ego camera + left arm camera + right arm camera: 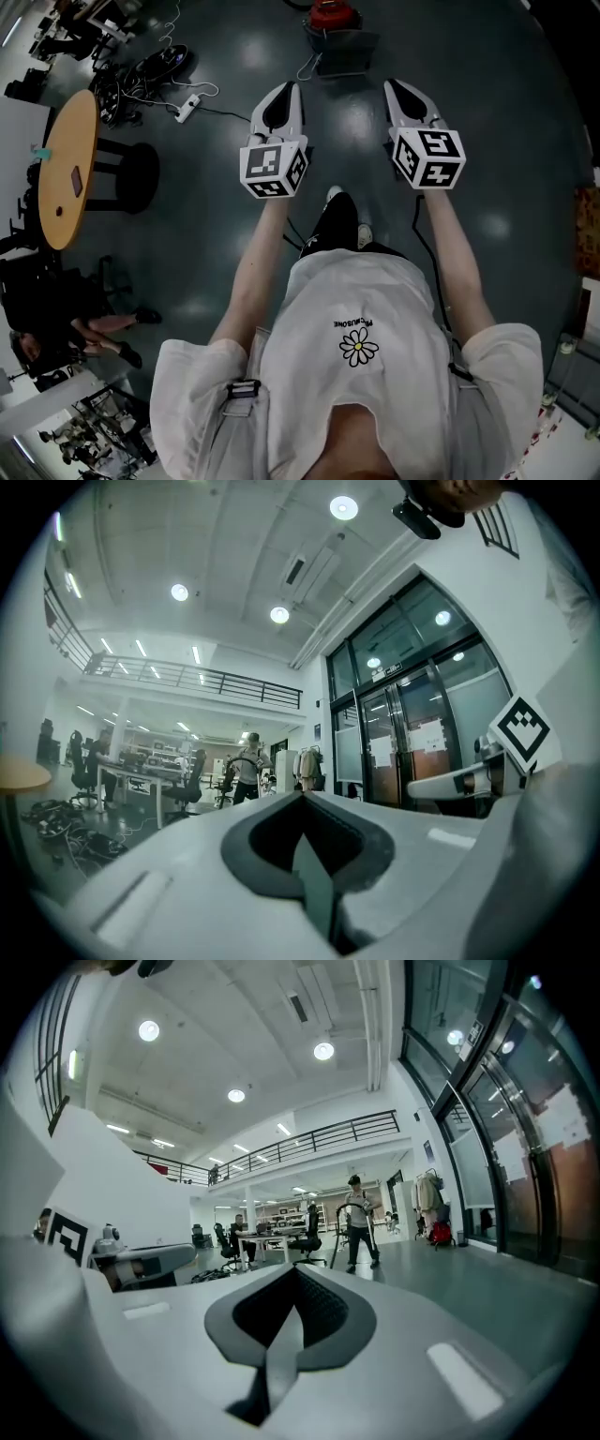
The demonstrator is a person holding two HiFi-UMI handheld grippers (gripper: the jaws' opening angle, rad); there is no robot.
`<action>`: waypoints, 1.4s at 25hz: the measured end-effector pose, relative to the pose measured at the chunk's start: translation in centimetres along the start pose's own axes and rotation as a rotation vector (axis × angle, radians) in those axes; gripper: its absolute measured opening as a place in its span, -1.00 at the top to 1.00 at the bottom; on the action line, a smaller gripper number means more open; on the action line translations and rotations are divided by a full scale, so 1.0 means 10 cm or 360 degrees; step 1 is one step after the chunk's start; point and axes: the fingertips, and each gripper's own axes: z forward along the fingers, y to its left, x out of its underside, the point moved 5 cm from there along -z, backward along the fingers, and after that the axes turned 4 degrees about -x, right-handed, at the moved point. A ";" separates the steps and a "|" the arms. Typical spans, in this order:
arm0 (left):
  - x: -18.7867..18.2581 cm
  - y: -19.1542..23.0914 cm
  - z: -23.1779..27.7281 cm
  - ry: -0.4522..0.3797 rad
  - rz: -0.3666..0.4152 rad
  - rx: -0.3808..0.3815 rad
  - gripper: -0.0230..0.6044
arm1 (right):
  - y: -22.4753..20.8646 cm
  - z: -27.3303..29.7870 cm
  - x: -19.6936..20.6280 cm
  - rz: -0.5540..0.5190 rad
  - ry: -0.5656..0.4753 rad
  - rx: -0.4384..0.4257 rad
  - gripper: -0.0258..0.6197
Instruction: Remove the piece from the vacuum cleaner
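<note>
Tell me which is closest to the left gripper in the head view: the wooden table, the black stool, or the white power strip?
1. White power strip, on the floor just left of the left gripper.
2. Black stool, farther left.
3. Wooden table, farthest left.

Two grippers show in the head view: the left hand-held gripper (284,94) and the right hand-held gripper (398,92). Each carries one marker cube (273,169), so there are two cubes. One round wooden tabletop (70,141) stands at the far left, with one small dark flat object (77,181) on it. One white power strip (187,108) lies on the floor, and one red object (330,13) sits at the far edge. One seated person (94,330) is at the near left. The shirt (347,300) bears one daisy print (358,347). The right gripper view shows three round ceiling lights (323,1051), one balcony railing (309,1143), and one standing person (359,1221) on the open floor.
</note>
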 end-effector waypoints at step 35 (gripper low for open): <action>0.34 1.72 3.86 0.0015 -0.0109 0.0133 0.92 | -1.80 3.65 -0.39 0.0022 0.0202 0.0111 0.84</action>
